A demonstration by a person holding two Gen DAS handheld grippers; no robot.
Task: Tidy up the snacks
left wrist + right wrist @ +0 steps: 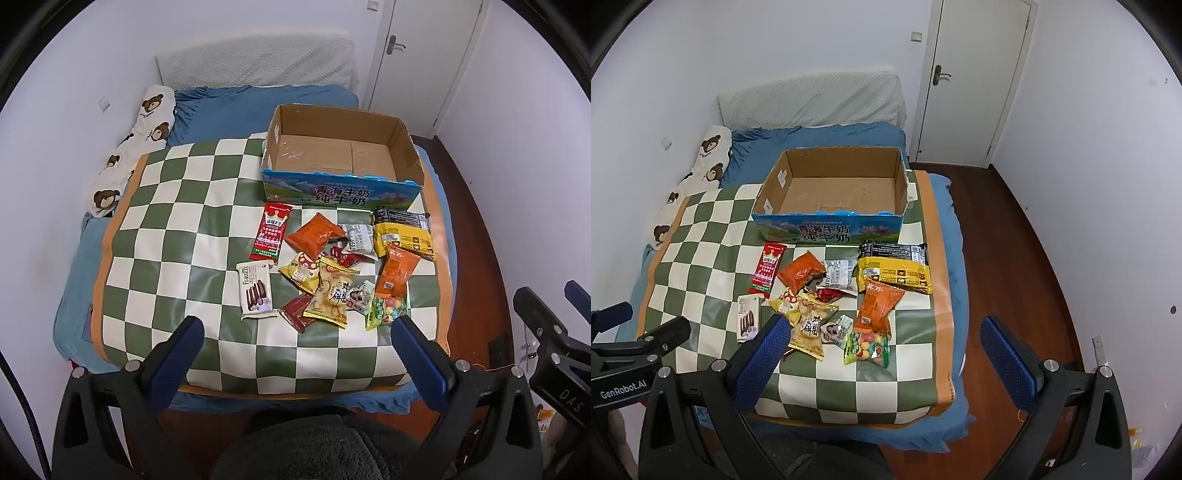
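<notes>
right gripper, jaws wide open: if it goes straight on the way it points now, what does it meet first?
Probably the green candy bag at the near edge of the snack pile; it sits roughly midway ahead of the right gripper. Nothing stands in between. Depth is unclear, so the checkered mat just before it is possible.

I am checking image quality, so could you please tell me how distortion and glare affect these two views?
Left wrist view: fisheye bends the walls and door, dark corners; soft glare on the checkered mat. Right wrist view: same curvature, sheen on the mat; snacks stay sharp, lighting even.
</notes>
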